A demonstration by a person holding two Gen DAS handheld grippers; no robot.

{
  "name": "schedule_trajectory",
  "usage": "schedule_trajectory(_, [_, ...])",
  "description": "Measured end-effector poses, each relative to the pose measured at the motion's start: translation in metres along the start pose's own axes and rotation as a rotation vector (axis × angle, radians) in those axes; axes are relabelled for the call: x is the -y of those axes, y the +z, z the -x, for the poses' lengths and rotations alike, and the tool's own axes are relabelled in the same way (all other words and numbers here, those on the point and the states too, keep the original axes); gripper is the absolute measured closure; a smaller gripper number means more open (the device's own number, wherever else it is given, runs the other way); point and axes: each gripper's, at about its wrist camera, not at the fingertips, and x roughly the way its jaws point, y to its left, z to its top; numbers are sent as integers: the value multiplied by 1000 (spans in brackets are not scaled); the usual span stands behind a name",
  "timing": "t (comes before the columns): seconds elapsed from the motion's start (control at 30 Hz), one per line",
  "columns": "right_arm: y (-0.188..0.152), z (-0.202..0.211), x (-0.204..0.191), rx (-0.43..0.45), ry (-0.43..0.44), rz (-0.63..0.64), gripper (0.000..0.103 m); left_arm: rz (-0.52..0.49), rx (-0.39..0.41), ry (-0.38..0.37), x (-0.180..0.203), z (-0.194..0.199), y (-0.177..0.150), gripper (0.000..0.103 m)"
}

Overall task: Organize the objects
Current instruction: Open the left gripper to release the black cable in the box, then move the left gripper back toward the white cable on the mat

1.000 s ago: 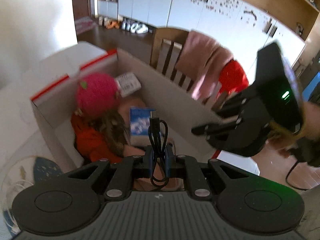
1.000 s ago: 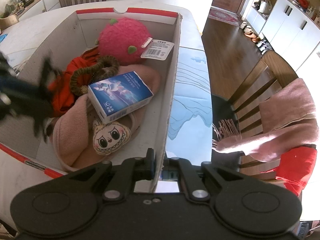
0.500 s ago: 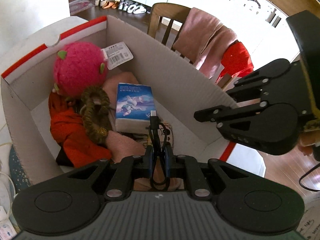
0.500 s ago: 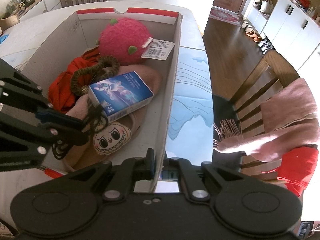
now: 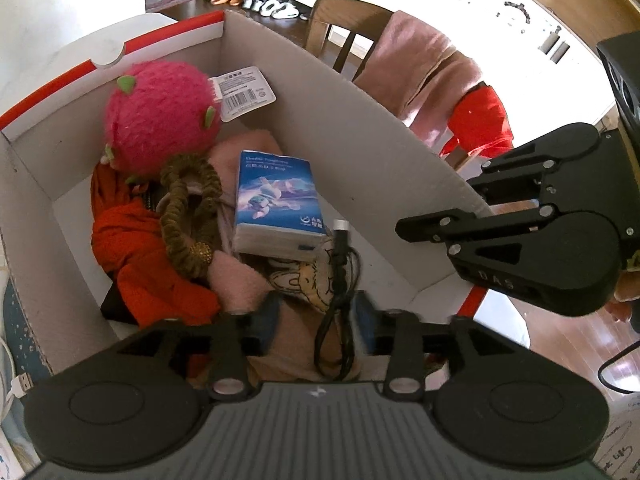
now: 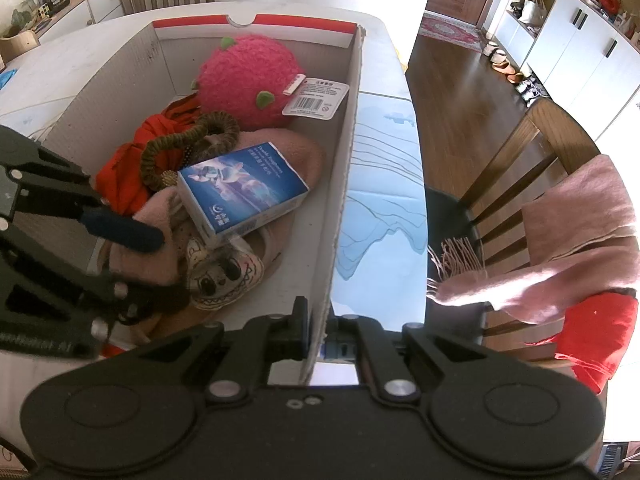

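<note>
A cardboard box (image 5: pixel 344 128) with red rim holds a pink plush fruit (image 5: pixel 160 116), a blue tissue pack (image 5: pixel 276 200), a brown hair tie (image 5: pixel 184 208), red cloth (image 5: pixel 136 248), pink slippers and a small face plush (image 6: pixel 224 276). My left gripper (image 5: pixel 316 316) is open inside the box, and a coiled black USB cable (image 5: pixel 336 304) hangs loose between its spread fingers. My right gripper (image 6: pixel 316 332) is shut on the box's near right wall (image 6: pixel 344 184). The left gripper also shows in the right wrist view (image 6: pixel 120 232).
The box stands on a white table (image 6: pixel 384 184) with a blue-patterned cover. A wooden chair (image 6: pixel 532 168) draped with pink and red cloth stands to the right. A white cable (image 5: pixel 16 376) lies at the box's left.
My left gripper has moved down into the box and its fingers have spread apart, freeing the black cable. My right gripper has stayed clamped on the box wall.
</note>
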Motion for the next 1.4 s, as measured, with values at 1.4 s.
schedule_trajectory(1.4, [3,-1,-4,-29,-32,12,97,263,278,181,-88,153,-75,18])
